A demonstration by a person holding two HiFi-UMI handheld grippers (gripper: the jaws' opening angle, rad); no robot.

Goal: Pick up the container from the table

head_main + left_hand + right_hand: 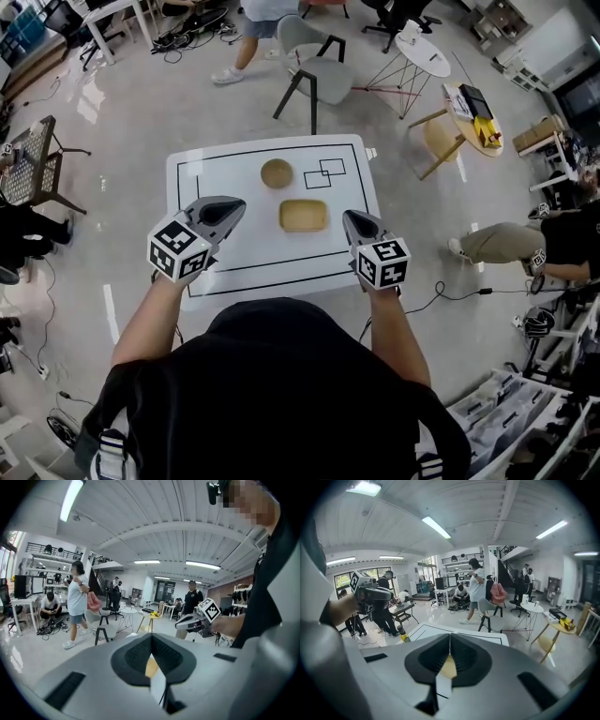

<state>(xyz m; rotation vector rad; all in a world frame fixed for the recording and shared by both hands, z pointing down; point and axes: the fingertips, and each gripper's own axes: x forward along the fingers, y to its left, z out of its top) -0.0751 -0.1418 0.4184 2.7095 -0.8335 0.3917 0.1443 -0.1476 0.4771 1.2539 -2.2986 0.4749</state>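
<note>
On the white table (202, 173) lies a shallow rectangular tan container (304, 216), with a round tan bowl (277, 173) just behind it. My left gripper (234, 209) hovers over the table to the container's left with its jaws shut and nothing in them. To the container's right, my right gripper (350, 221) is likewise shut and empty. In the left gripper view the closed jaws (151, 639) leave a sliver of the container (151, 666) showing beneath them. The right gripper view shows the same between its closed jaws (449, 639): a tan sliver of the container (449, 666).
Black rectangles are drawn on the table top. A grey chair (317, 77) stands behind the table, with a small white round table (422, 49) and a wooden side table (472, 117) further right. A person sits at right (525, 246). A black mesh table (28, 159) stands at left.
</note>
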